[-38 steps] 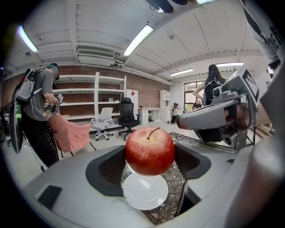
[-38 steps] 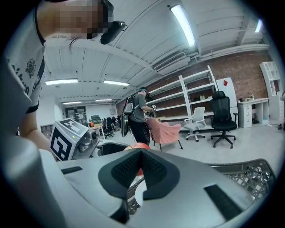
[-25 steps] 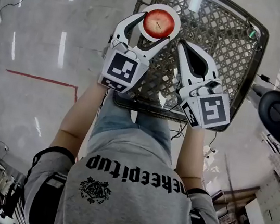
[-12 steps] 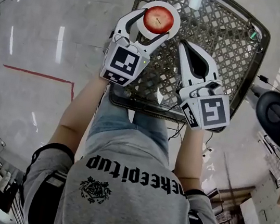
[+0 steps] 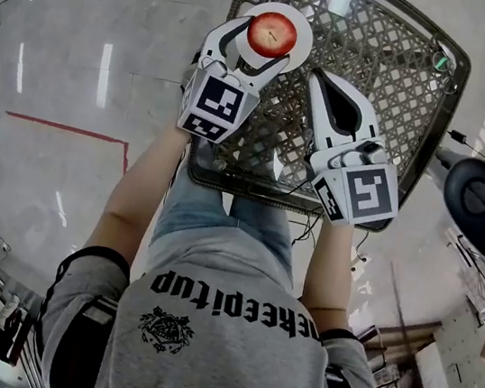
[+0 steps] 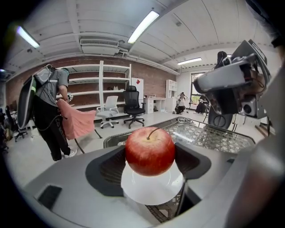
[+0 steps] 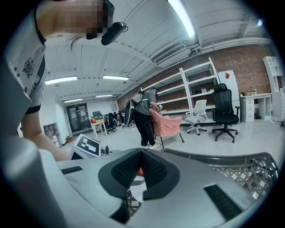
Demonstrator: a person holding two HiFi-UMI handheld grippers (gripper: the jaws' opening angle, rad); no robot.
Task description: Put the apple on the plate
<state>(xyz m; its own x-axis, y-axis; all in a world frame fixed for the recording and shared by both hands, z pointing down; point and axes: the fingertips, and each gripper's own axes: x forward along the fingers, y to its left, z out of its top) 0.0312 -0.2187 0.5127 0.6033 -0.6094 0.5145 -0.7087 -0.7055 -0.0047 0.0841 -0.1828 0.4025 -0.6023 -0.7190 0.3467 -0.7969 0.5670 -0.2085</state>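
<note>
**Apple over the plate, not yet let go**

The left tongs (image 5: 266, 43) are clamped on the apple (image 6: 150, 150), one pad against each side of it, stem up. The apple hangs right above the small white plate (image 6: 153, 192), which sits near the corner of the lattice table (image 5: 399, 67). I cannot tell whether the bottom of the apple touches the plate yet. The right tongs (image 5: 322, 82) rest beside the left, closed and holding nothing.

The risk lies in the release, as I judge it. If the jaws part while the apple is above the plate or off its middle, the round fruit could drop, roll over the shallow rim and off the nearby table edge. A pad dragging on the apple as it opens could also nudge the light plate sideways.
</note>
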